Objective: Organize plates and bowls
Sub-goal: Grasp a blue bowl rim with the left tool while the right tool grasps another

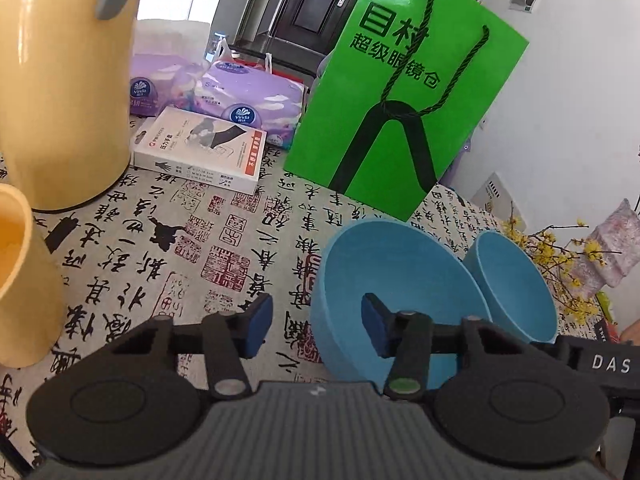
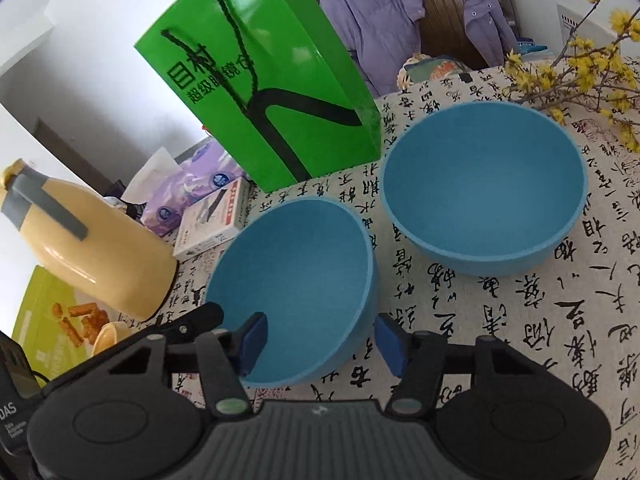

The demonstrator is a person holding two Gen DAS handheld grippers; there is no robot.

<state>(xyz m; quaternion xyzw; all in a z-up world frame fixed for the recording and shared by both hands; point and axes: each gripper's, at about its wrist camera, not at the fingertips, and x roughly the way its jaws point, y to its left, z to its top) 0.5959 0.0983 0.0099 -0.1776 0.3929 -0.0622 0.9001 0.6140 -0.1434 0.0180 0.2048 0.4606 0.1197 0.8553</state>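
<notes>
On the calligraphy-printed counter (image 2: 520,300) sat two matte blue bowls (image 2: 296,292) (image 2: 484,188); each gripper (image 1: 316,330) (image 2: 320,338) straddled the nearer bowl's rim, partly open, pads not touching.

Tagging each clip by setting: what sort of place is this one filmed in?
Most likely a home dining table. It has a calligraphy-print tablecloth, two blue bowls beside a yellow thermos jug and tissue packs, and a jacket draped over a chair behind.

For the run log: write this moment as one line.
left gripper: straddles left rim of nearer blue plastic bowl, not clamped | right gripper: straddles its right rim, not clamped | second blue bowl: untouched
</notes>
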